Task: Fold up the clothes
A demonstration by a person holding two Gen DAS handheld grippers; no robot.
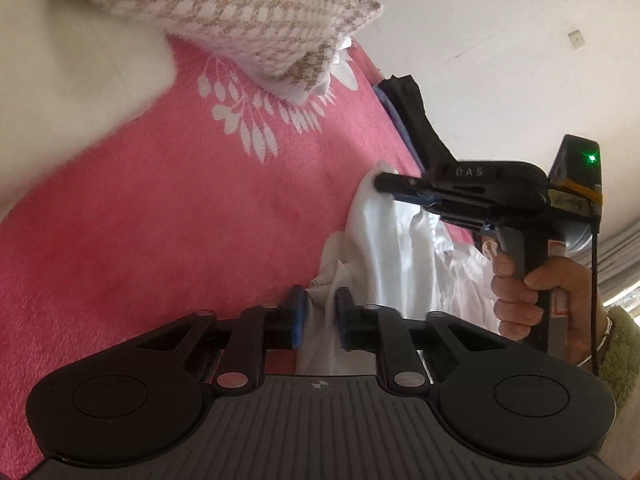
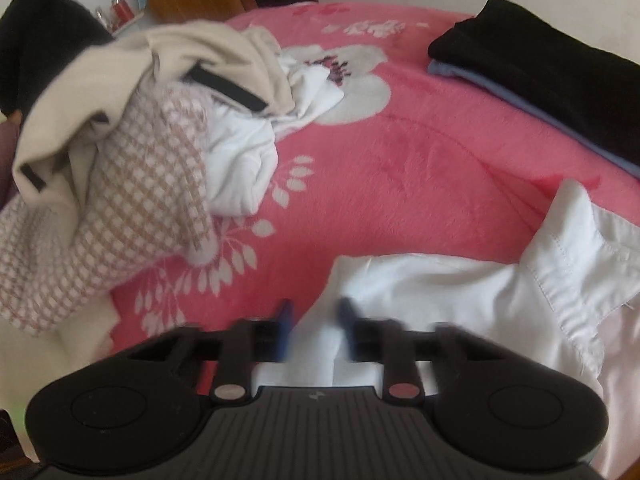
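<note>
A white shirt (image 1: 384, 248) lies crumpled on the pink flowered blanket (image 1: 140, 220). My left gripper (image 1: 322, 316) is shut on a fold of it, with white cloth pinched between the blue pads. In the left wrist view my right gripper (image 1: 380, 184) is seen from the side, shut on a raised bit of the same shirt and held by a hand (image 1: 520, 300). The right wrist view is blurred. It shows the right gripper (image 2: 316, 320) with white shirt (image 2: 460, 292) cloth between its fingers and the collar spread to the right.
A loose pile with a beige-checked knit (image 2: 140, 184), a cream garment (image 2: 180, 60) and a white top (image 2: 244, 152) sits at the left of the blanket (image 2: 380, 184). The checked knit (image 1: 256, 20) also hangs in the left view. A folded black-on-blue stack (image 2: 560, 92) lies far right.
</note>
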